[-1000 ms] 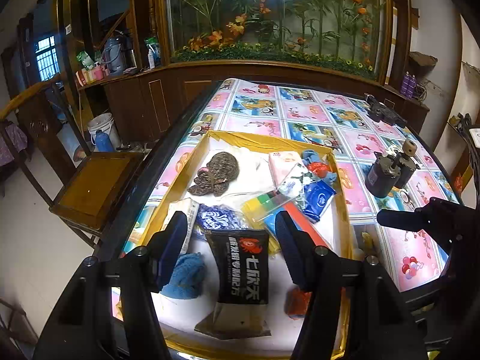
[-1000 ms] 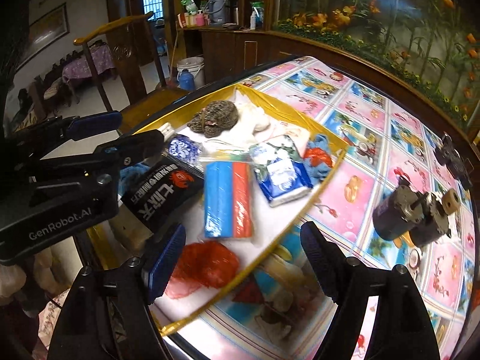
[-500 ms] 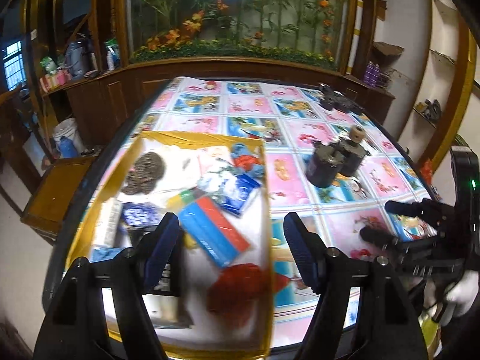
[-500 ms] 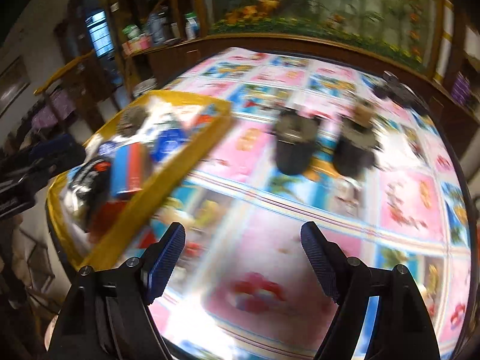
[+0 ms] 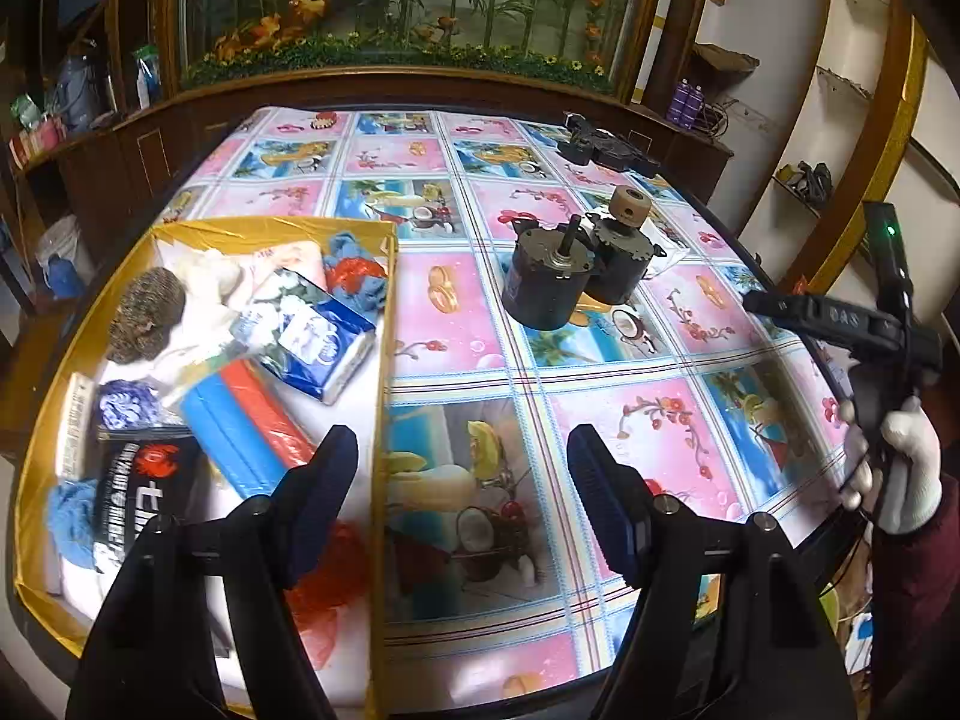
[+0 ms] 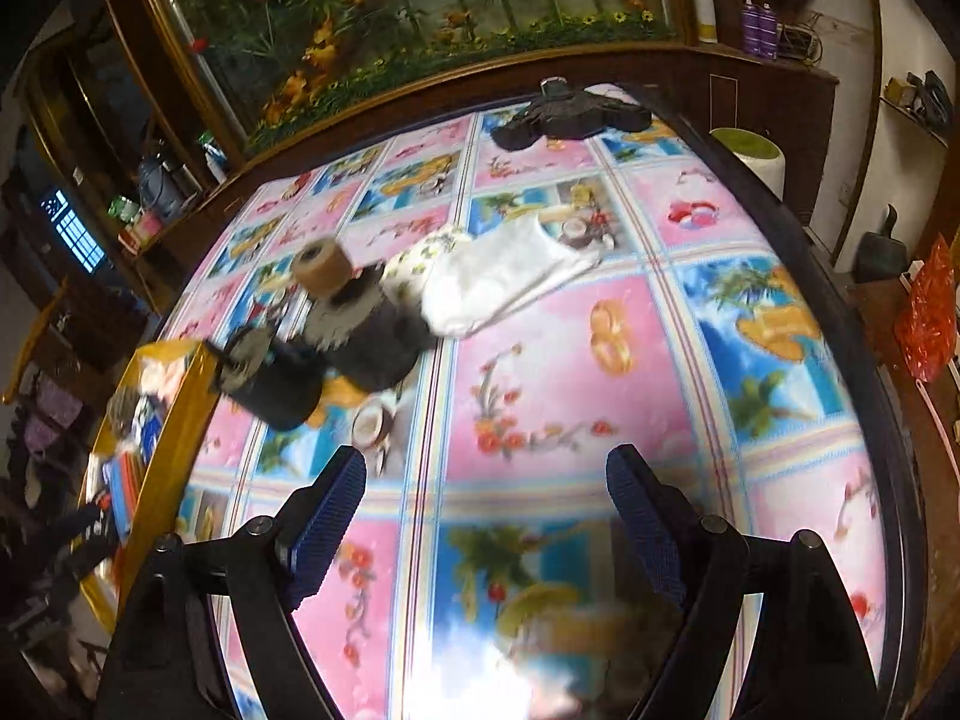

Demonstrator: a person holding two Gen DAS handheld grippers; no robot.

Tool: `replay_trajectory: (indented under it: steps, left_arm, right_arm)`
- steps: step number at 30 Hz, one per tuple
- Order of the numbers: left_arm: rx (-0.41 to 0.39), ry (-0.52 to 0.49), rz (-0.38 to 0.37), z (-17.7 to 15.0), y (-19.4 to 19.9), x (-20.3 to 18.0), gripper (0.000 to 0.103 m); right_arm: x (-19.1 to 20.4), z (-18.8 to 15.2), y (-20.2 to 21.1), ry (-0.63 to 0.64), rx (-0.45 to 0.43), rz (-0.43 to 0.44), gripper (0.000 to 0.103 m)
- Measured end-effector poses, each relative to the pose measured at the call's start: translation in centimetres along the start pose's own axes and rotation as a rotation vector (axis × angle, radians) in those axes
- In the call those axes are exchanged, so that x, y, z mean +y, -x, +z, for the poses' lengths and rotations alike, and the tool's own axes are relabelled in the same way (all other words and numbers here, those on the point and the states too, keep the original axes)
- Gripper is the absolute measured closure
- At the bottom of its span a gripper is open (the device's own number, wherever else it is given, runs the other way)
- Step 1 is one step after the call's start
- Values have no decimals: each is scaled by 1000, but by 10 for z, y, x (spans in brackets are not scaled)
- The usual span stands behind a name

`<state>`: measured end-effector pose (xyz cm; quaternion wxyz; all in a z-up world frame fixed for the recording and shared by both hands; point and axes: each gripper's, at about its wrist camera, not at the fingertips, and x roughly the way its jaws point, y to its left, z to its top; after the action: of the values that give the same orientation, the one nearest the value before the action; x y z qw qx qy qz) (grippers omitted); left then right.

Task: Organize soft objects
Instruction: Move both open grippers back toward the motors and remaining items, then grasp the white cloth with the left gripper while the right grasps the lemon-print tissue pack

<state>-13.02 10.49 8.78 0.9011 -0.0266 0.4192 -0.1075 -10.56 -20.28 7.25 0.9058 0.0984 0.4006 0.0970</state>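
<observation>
A gold-rimmed tray (image 5: 384, 312) at the left of the table holds soft things. Among them are a blue tissue pack (image 5: 318, 348), a blue and red pack (image 5: 240, 420), a brown scrubber (image 5: 147, 315), a black snack bag (image 5: 138, 498) and red mesh (image 5: 336, 576). My left gripper (image 5: 462, 468) is open and empty over the tray's right rim. My right gripper (image 6: 486, 474) hangs over the bare tablecloth, its jaws opening with nothing between them. A white cloth-like bag (image 6: 504, 282) lies beyond it, beside the motors.
Two dark motors (image 5: 546, 282) stand mid-table, blurred in the right wrist view (image 6: 372, 330). A black object (image 6: 570, 114) lies at the far edge. A white-gloved hand (image 5: 900, 456) holds the right gripper at the table's right edge. Wooden cabinets ring the table.
Both views have swung right, away from the tray. My right gripper has gone from above the tray to above the open tablecloth. My left gripper's jaws stand wider than a second ago.
</observation>
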Motion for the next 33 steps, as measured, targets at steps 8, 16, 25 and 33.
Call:
replay_trajectory:
  steps: [8, 16, 25, 33]
  left_arm:
    - [22, 15, -48, 5, -15, -6, 31]
    - [59, 22, -61, 5, -28, -5, 31]
    - [78, 42, -76, 3, -33, 2, 31]
    - [82, 52, -103, -1, -31, -2, 31]
  right_arm:
    - [-24, 75, -71, -140, 29, 36, 20]
    - [27, 154, -173, 15, 186, -39, 24]
    - [18, 145, -203, 36, 263, -24, 62]
    - [7, 81, -154, 103, 355, 72, 67]
